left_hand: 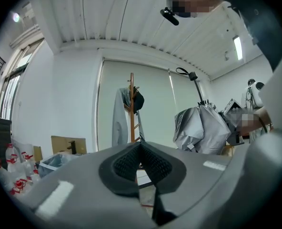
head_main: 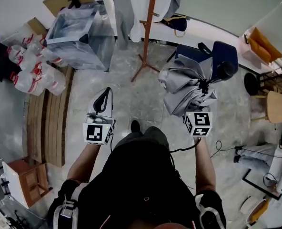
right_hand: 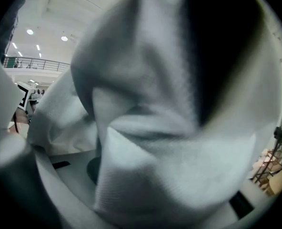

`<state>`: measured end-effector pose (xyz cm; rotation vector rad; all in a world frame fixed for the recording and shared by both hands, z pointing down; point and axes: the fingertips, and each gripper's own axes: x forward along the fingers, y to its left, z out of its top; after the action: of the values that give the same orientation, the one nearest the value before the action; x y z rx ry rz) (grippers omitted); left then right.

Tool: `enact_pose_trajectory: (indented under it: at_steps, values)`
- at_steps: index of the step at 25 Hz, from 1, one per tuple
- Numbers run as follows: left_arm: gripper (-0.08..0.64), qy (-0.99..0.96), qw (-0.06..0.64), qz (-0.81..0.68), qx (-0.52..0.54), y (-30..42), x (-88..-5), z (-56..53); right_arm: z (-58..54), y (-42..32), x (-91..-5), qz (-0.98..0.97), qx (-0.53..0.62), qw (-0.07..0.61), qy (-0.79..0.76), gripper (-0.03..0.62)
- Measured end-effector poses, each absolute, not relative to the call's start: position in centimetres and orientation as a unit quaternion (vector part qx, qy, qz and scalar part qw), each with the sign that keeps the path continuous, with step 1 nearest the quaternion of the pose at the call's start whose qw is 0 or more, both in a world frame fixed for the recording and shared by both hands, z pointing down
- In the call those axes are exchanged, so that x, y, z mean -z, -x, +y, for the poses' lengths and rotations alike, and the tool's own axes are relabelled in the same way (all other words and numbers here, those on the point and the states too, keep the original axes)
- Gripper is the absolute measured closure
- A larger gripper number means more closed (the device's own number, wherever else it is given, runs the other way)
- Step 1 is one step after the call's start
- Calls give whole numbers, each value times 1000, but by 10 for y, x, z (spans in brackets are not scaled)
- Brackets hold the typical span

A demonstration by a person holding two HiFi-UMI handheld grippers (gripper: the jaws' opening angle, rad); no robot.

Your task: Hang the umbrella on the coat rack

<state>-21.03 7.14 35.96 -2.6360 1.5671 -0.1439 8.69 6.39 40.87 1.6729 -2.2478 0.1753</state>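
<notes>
In the head view my right gripper (head_main: 195, 109) is shut on the folded grey umbrella (head_main: 187, 86), low on its bunched canopy. The umbrella's black handle (head_main: 225, 69) points away from me. Grey umbrella fabric (right_hand: 155, 128) fills the right gripper view and hides the jaws. The wooden coat rack (head_main: 148, 32) stands ahead, between the two grippers, with grey clothes and a dark cap on it. The left gripper view shows the coat rack (left_hand: 131, 109) in the middle distance and the umbrella (left_hand: 201, 128) to its right. My left gripper (head_main: 104, 99) is shut and holds nothing.
A clear plastic bin (head_main: 79, 32) and several water bottles (head_main: 34, 66) lie at the left beside a wooden pallet (head_main: 48, 123). A blue chair (head_main: 219, 54) stands behind the umbrella. A round stool (head_main: 276, 106) is at the right. Cables lie on the floor at the lower right.
</notes>
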Motion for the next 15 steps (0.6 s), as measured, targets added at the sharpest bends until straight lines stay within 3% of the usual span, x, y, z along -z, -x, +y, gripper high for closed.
enact_pose_trajectory:
  at_steps: [15]
  values:
    - [558, 821, 12, 569, 43, 190, -373, -68, -119, -117, -470, -809, -81, 203, -545, 446]
